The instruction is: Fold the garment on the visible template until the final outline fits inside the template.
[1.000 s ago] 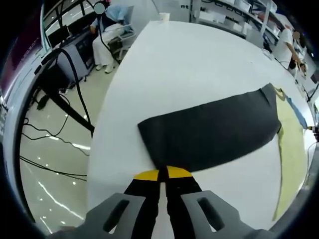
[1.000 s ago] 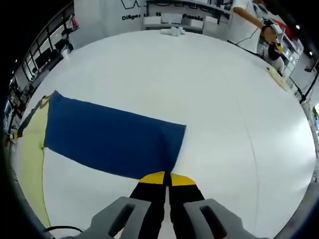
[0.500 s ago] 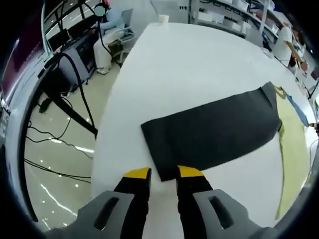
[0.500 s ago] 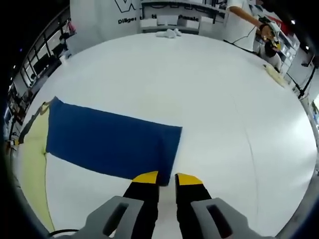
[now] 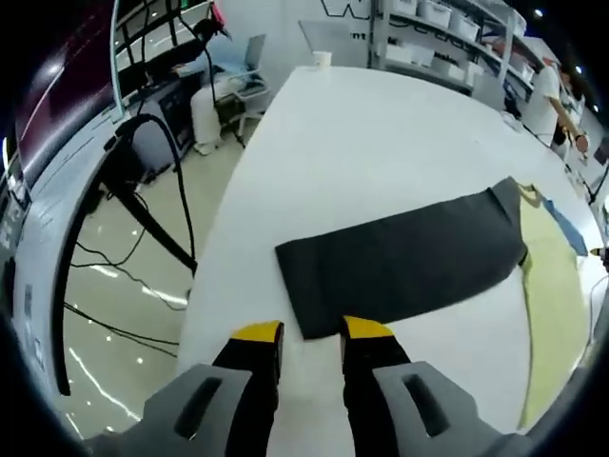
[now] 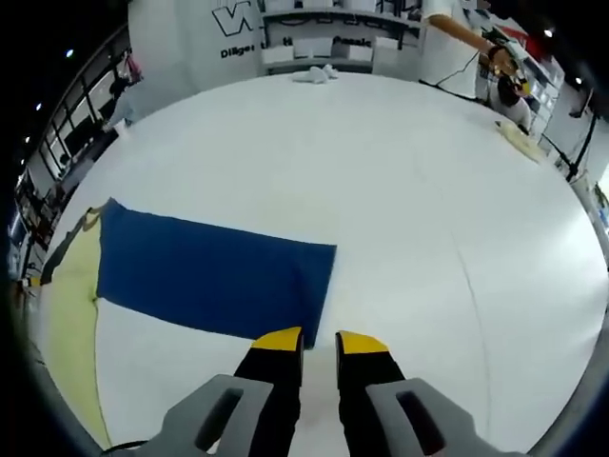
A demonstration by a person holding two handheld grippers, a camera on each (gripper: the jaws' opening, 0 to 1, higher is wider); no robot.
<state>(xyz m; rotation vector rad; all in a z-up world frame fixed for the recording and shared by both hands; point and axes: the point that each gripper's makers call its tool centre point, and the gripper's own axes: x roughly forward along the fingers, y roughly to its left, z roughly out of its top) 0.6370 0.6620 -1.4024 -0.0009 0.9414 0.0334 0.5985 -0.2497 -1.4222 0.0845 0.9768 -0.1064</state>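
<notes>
**A:** Where is the garment?

**B:** In the left gripper view the garment (image 5: 404, 271) lies flat on the white table (image 5: 362, 133) as a long dark strip, its near corner just beyond the tips of the left gripper (image 5: 312, 331). In the right gripper view the same garment (image 6: 214, 276) reads as a blue rectangle, with its right end near the right gripper (image 6: 319, 340).

**A:** And the grippers themselves?

**B:** Both are spread. The left gripper's yellow-tipped jaws stand apart with bare table between them, the cloth's corner edge just at the gap. The right gripper's jaws are likewise parted, and its left tip sits at the cloth's near edge; whether it touches the fabric cannot be told. Neither pinches anything.

**A:** What about the template?

**B:** A pale yellow template (image 5: 557, 305) lies at the right of the left gripper view, beside the garment's far end. In the right gripper view it (image 6: 67, 314) runs along the left, and the garment's left end meets it.

**A:** Anything else around?

**B:** Black cables (image 5: 133, 286) trail over the shiny floor left of the table. A person (image 6: 466, 38) stands at the far right edge of the table, and shelves (image 6: 324, 29) line the far wall.
</notes>
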